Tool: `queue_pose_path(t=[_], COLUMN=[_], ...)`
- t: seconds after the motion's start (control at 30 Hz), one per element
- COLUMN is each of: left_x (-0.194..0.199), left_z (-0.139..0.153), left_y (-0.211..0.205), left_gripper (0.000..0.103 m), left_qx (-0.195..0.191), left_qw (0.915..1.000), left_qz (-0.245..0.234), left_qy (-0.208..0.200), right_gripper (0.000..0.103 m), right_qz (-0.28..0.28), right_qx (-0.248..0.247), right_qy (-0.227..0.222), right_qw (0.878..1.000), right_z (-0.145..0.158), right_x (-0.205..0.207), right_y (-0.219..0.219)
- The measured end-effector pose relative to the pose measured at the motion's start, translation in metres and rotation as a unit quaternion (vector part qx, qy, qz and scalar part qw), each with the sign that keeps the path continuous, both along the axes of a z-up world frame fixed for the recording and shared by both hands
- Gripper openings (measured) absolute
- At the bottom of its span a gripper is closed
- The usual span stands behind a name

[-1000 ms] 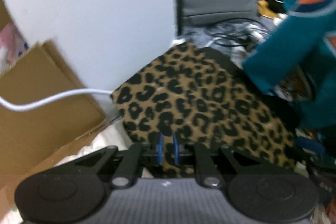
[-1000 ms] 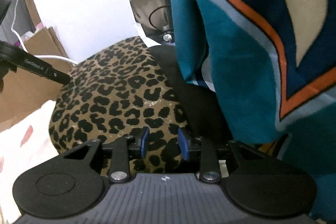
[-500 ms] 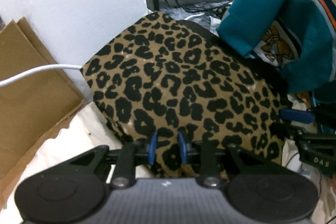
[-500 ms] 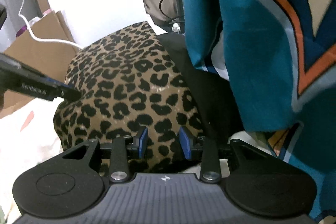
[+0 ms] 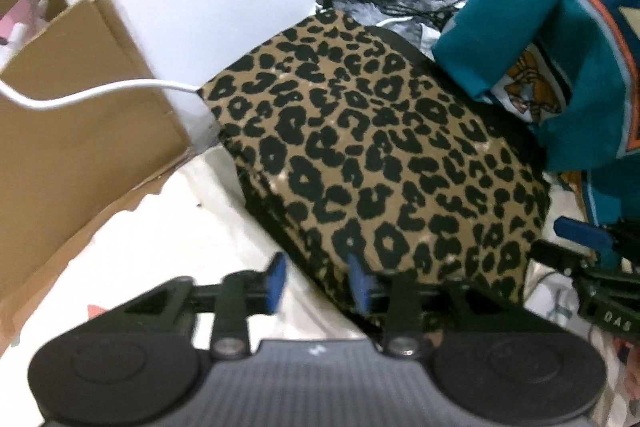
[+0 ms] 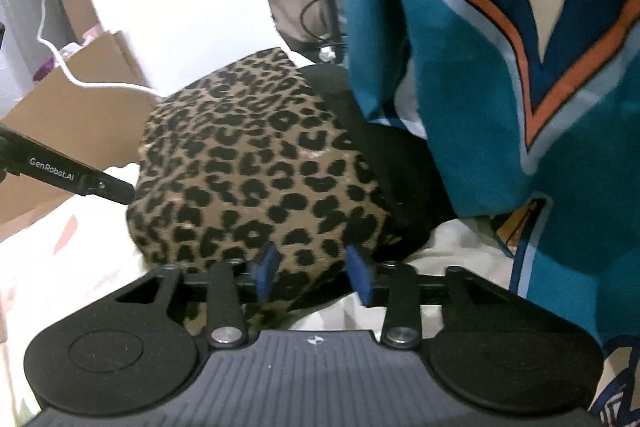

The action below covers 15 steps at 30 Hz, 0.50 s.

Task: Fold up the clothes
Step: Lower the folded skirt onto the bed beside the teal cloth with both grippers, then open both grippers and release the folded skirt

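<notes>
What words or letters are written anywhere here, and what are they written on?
"GenRobot.AI" is on the black finger of the left tool, seen from the right wrist.
"DAS" is on the black body of the right tool, seen from the left wrist; it may be cut off.
The small white mark on each tool's grey housing is a logo, not letters.
The teal jersey has a picture crest but no readable words.

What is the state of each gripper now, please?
Left gripper: open, holding nothing, at the edge of the leopard-print garment.
Right gripper: open, leopard-print garment between the fingers, not clamped.
</notes>
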<state>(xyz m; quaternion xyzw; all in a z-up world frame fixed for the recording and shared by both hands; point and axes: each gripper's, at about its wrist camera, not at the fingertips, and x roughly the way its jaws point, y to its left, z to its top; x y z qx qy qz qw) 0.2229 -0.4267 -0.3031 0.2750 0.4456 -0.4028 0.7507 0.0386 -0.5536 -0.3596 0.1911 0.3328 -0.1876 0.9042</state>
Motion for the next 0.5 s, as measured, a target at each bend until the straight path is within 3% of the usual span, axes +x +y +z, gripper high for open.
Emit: queue_pose_path(t=[0.03,0.1,0.17,0.2,0.33,0.5], left_x=[-0.001,-0.003,-0.003,-0.003,-0.004,-0.01], left_z=[0.006,0.018,0.032,0.038,0.061,0.099], left_y=[0.004,0.011,0.016,0.018,0.03,0.051], left_gripper=[0.06,0.086,0.093,0.095,0.098,0.1], left_qx=[-0.003,-0.005,0.002,0.006,0.015,0.026], left_qw=[1.0,0.9999,0.9998,0.9998,0.999,0.9973], left_qz=[0.003,0.009,0.018,0.021,0.039,0.069], left_qy=[0.0,0.0,-0.002,-0.001,0.013,-0.009], right_gripper=[0.056,0.078,0.097,0.101,0.102,0.102], right_qz=[0.001,-0.004,-0.016,-0.023,-0.033,-0.03], right_qx=[0.002,0.005,0.01,0.018,0.053,0.074], right_qy=[0.0,0.002,0.003,0.007,0.031,0.061], right_qw=[1.0,1.0,1.0,1.0,0.998,0.995], right_z=[0.005,0.015,0.025,0.031,0.054,0.087], right_x=[-0.001,-0.001,-0.002,-0.002,0.0,0.002], right_y=[0.002,0.006,0.01,0.012,0.021,0.033])
